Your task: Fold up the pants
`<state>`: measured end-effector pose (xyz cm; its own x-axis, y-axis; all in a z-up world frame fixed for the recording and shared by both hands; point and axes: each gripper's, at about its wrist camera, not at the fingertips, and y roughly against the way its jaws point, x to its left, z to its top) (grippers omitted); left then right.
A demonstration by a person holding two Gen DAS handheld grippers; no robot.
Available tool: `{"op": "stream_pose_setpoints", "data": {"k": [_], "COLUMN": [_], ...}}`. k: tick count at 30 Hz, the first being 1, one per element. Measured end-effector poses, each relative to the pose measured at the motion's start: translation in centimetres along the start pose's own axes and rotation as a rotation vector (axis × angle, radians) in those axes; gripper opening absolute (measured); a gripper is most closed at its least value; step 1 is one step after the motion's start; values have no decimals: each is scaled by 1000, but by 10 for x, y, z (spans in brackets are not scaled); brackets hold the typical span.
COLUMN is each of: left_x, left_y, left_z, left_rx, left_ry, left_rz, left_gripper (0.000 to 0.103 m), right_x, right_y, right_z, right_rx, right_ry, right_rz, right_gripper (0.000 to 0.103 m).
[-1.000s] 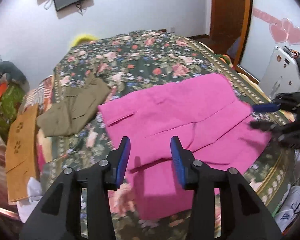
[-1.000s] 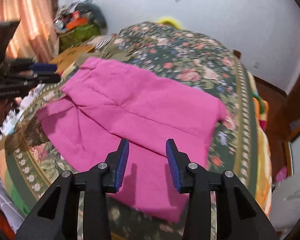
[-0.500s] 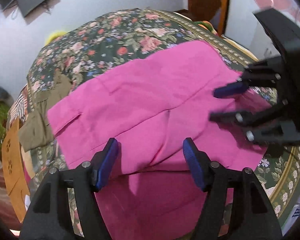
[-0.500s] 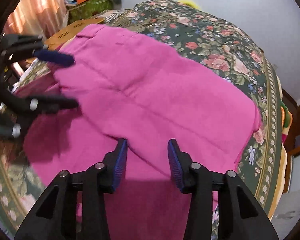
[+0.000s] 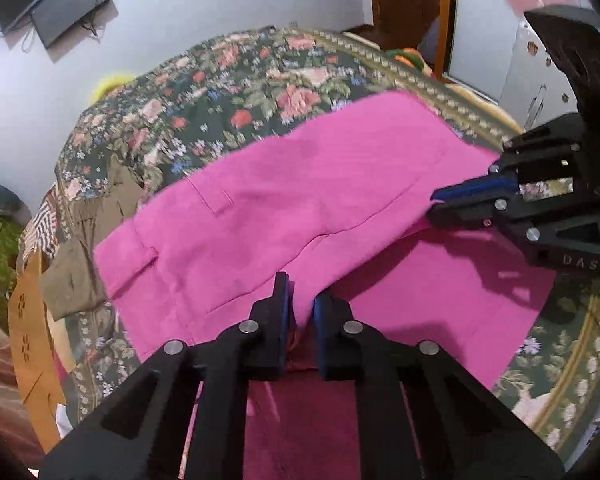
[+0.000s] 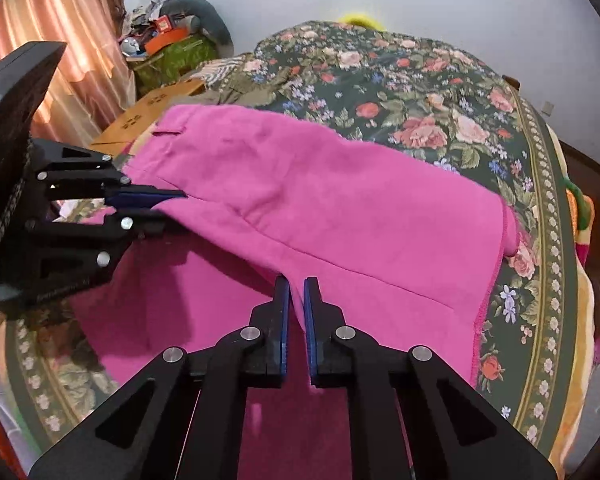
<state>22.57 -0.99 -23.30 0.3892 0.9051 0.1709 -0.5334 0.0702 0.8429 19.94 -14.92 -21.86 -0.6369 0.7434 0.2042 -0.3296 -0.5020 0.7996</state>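
Pink pants [image 5: 284, 208] lie across the flowered bedspread [image 5: 260, 80], spread sideways, upper layer folded over a lower layer; waistband end with belt loop toward the left of the left wrist view, hem end toward the right.

Left gripper [image 5: 300, 312]: fingers drawn together on the near fold edge of the pants, a ridge of pink cloth pinched between the blue pads; same gripper seen in the right wrist view [image 6: 156, 208], fingertips closed on the cloth edge near the waistband end.

Right gripper [image 6: 296, 304]: fingers nearly together, a thin fold of pink cloth clamped between them at the near edge; seen also from the left wrist view [image 5: 440, 204], tips closed on the fold edge toward the hem end (the two grippers hold the same long edge, well apart).

Other items: olive garment [image 5: 84, 256] on the bedspread just beside the waistband end; cardboard [image 5: 32, 352] at the bed's left side; dark screen [image 5: 66, 4] on the wall; curtain [image 6: 56, 40] at left in the right wrist view.
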Motion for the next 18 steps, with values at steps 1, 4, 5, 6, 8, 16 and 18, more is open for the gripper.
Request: {"op": "stream_pose_setpoints", "data": {"k": [1, 4, 5, 6, 8, 16, 18], "left_x": [0, -3, -4, -6, -10, -31, -36], "left_y": [4, 22, 26, 30, 39, 51, 49], "left_z": [0, -3, -5, -7, -13, -40, -46], "left_rx": [-6, -25, -29, -31, -37, -6, 6], "left_ry": [3, 0, 0, -1, -3, -20, -24], "left_rz": [-3, -10, -12, -15, -19, -28, -20], "left_gripper": [9, 9, 9, 9, 9, 9, 9], "right_x": [0, 6, 10, 11, 18, 40, 42], "right_y": [3, 18, 24, 26, 35, 48, 47], "right_z": [1, 1, 0, 0, -5, -31, -40], "right_rx": [-6, -34, -40, -44, -48, -34, -32], "right_ry": [1, 1, 2, 5, 18, 30, 18], "right_rz": [1, 5, 7, 5, -1, -14, -12], "right_gripper": [6, 6, 6, 6, 6, 6, 6]}}
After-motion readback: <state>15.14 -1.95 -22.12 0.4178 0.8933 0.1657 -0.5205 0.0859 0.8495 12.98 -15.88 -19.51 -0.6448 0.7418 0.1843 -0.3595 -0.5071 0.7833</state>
